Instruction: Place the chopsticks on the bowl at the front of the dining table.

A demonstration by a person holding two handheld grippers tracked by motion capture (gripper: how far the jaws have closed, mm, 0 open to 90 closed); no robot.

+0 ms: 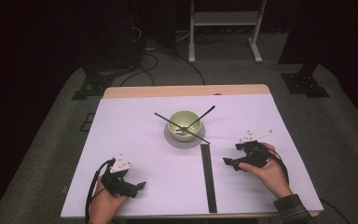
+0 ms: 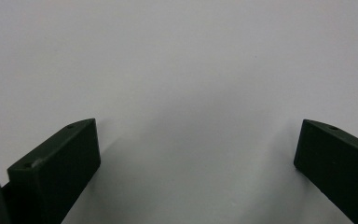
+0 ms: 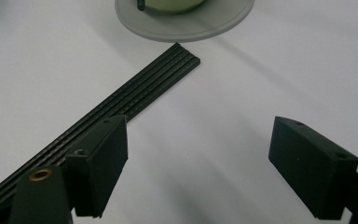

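While wide and empty, my right tongs [image 1: 230, 162] beside the black strip [image 1: 208, 177], left tongs [image 1: 139, 187] equally wide near the bench's [image 1: 135, 140] front edge.

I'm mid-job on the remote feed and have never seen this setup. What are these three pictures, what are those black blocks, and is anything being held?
No robot arm here: a person holds a two-jaw tool in each hand. The high view looks down on the table from above the person's side. There the left gripper is at bottom left and the right gripper is at the right.

The other two pictures come from cameras riding on the grippers; the black blocks are each gripper's own jaws. Both pairs stand wide apart with nothing between them, so nothing is held.

On the table stand a pale green bowl on a grey saucer, with two thin black sticks crossing over the bowl. A long black ribbed strip lies near the right gripper.
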